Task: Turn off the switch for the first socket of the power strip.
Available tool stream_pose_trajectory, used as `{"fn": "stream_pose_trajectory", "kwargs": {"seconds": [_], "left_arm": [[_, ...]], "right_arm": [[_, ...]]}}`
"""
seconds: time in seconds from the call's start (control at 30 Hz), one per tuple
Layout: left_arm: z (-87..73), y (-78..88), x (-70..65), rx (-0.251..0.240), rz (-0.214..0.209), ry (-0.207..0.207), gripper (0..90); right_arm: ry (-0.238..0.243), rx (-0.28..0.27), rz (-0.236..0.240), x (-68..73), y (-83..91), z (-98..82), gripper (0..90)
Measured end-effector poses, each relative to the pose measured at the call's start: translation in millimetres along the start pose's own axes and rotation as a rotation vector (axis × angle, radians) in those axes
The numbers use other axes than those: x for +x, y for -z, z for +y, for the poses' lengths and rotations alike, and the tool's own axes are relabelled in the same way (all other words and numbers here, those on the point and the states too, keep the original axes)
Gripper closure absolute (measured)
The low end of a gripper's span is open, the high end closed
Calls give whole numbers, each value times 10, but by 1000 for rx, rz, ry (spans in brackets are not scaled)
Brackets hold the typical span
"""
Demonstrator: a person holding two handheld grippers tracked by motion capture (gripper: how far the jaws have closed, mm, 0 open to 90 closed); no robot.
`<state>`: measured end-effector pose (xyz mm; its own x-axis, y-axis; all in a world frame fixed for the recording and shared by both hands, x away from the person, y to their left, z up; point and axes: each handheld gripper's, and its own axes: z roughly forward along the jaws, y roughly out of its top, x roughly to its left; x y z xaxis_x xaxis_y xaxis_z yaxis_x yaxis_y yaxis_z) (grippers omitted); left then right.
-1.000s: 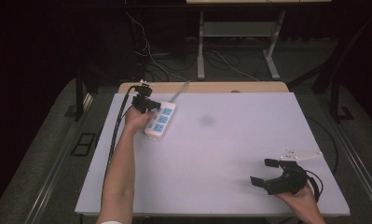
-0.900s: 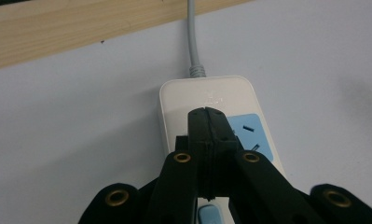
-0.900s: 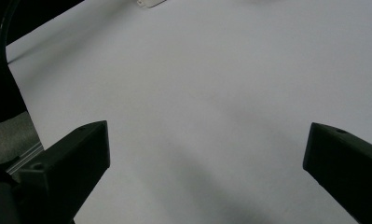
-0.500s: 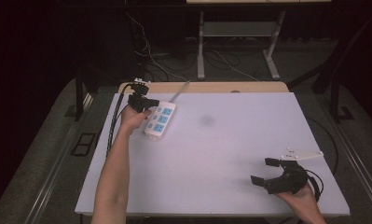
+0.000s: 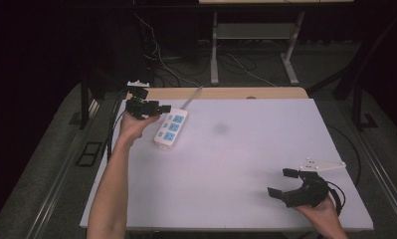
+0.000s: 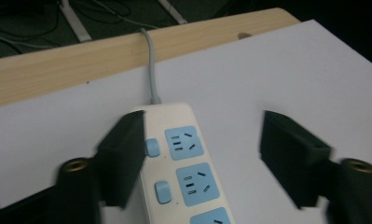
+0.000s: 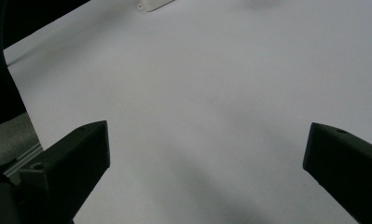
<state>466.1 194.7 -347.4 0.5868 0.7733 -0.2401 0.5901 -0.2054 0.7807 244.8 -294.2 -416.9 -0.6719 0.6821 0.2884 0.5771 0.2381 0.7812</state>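
A cream power strip [image 5: 171, 128] with blue sockets lies at the back left of the white table [image 5: 246, 149]. Its grey cable [image 5: 191, 96] runs off over the wooden back edge. My left gripper [image 5: 154, 107] hovers just left of the strip's far end, open. In the left gripper view the power strip [image 6: 188, 179] lies between and below the jaws; the left jaw overlaps its left edge and the right jaw stands well clear. My left gripper [image 6: 202, 156] holds nothing. My right gripper [image 5: 280, 182] rests open near the front right corner, and the right gripper [image 7: 207, 158] faces bare table.
A wooden strip [image 5: 226, 93] borders the table's back edge. Cables and metal table legs [image 5: 214, 45] stand on the floor behind. A dark smudge [image 5: 220, 129] marks the table's middle. A corner of the power strip [image 7: 152, 4] shows far off in the right gripper view.
My left hand and forearm have shifted slightly to the left, off the strip's side, with the gripper still open. The right gripper has not moved.
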Motion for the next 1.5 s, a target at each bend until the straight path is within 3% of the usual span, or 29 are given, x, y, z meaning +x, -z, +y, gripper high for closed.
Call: {"fn": "stream_pose_trajectory", "kwargs": {"seconds": [0.13,0.2,0.53,0.9,1.07,1.5], "left_arm": [[24,77,-101,44,-9,-43,0],[22,119,-158,50,-6,-54,0],[-51,341,-348,-12,-34,-73,0],[-286,606,-429,-95,-58,-65,0],[-402,708,-508,-114,-53,-91,0],[-704,860,-627,-151,-51,-97,0]], "right_arm": [[2,-2,4,3,-1,0,3],[5,-3,6,1,-3,1,3],[5,1,18,13,-18,3,3],[4,1,21,17,-26,3,3],[2,-1,20,18,-24,3,3],[6,0,19,38,-30,7,3]]}}
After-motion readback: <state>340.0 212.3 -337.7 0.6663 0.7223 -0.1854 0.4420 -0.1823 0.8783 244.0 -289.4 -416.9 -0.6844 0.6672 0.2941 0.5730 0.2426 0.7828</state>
